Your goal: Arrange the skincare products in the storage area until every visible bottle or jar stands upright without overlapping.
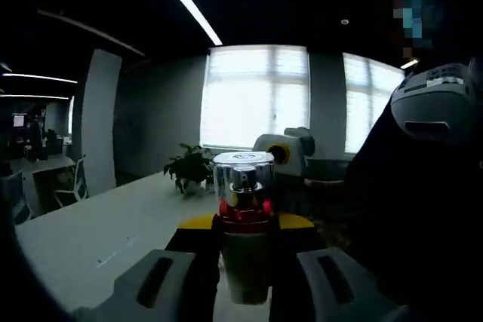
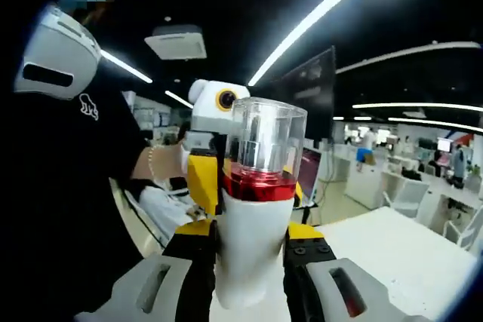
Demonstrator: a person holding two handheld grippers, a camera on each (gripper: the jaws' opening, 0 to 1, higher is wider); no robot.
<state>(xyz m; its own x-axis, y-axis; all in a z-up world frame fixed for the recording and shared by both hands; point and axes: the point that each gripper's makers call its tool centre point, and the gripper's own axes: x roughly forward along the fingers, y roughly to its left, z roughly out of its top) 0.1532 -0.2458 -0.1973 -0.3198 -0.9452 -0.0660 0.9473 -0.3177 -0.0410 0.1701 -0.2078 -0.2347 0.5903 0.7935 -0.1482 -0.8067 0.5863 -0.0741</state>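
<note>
One white bottle [image 2: 253,209] with a clear cap and red collar shows in the right gripper view, and one such bottle [image 1: 244,209] in the left gripper view. One potted plant [image 1: 189,169] stands beyond that bottle on the one white counter [image 1: 98,239].

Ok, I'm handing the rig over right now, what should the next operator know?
Left gripper: fingers shut on the pump bottle (white body, red band, clear cap), held upright, apparently off the white table.
Right gripper: shut on what looks like the same bottle from the opposite side; the grippers face each other.
Done: bottle in hand.
Left: probably release one gripper, stand it upright in the storage area clear of other products. How the rest stand cannot be judged from here.
</note>
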